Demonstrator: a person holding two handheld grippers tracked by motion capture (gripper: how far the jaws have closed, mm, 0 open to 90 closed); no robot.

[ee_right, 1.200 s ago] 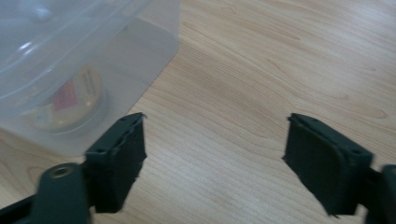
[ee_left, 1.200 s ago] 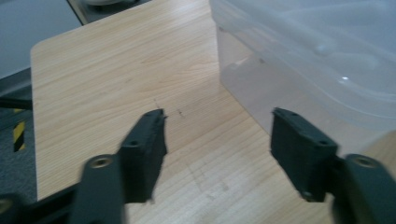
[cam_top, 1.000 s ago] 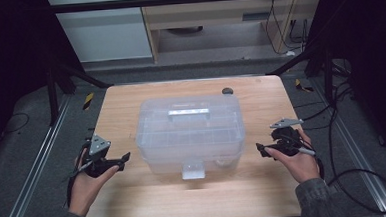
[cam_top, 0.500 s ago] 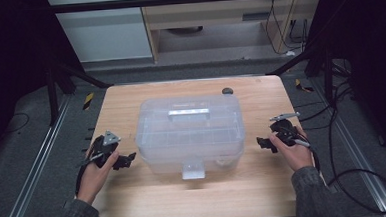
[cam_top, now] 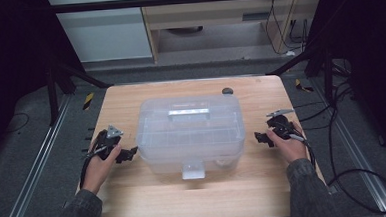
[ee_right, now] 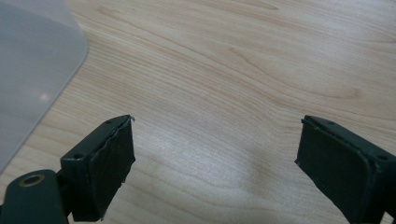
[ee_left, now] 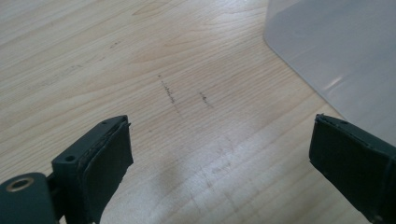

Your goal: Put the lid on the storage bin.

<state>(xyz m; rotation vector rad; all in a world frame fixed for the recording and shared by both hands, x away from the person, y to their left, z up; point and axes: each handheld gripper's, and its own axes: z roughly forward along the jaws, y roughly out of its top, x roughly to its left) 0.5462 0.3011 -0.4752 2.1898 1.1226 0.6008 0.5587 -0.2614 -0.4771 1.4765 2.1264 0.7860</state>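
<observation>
A clear plastic lidded box (cam_top: 189,128) with a handle (cam_top: 188,112) on its lid and a latch (cam_top: 192,169) at its front stands mid-table. My left gripper (cam_top: 128,154) sits low beside the box's left side. Its jaws have just been opening and stand wide apart over bare wood, nothing between them (ee_left: 219,135). The box's corner (ee_left: 341,51) lies just past the right-hand jaw. On the other side, my right gripper (cam_top: 260,137) is near the box, also open and empty (ee_right: 217,140), with the box's edge (ee_right: 32,60) off to its left.
The wooden table (cam_top: 265,185) has bare boards in front of the box and on both sides. A small dark round object (cam_top: 227,91) lies near the back edge behind the box. Cables trail off the table's right side (cam_top: 354,175).
Both hands have moved inward toward the box's sides and come lower over the table. The box has not moved.
</observation>
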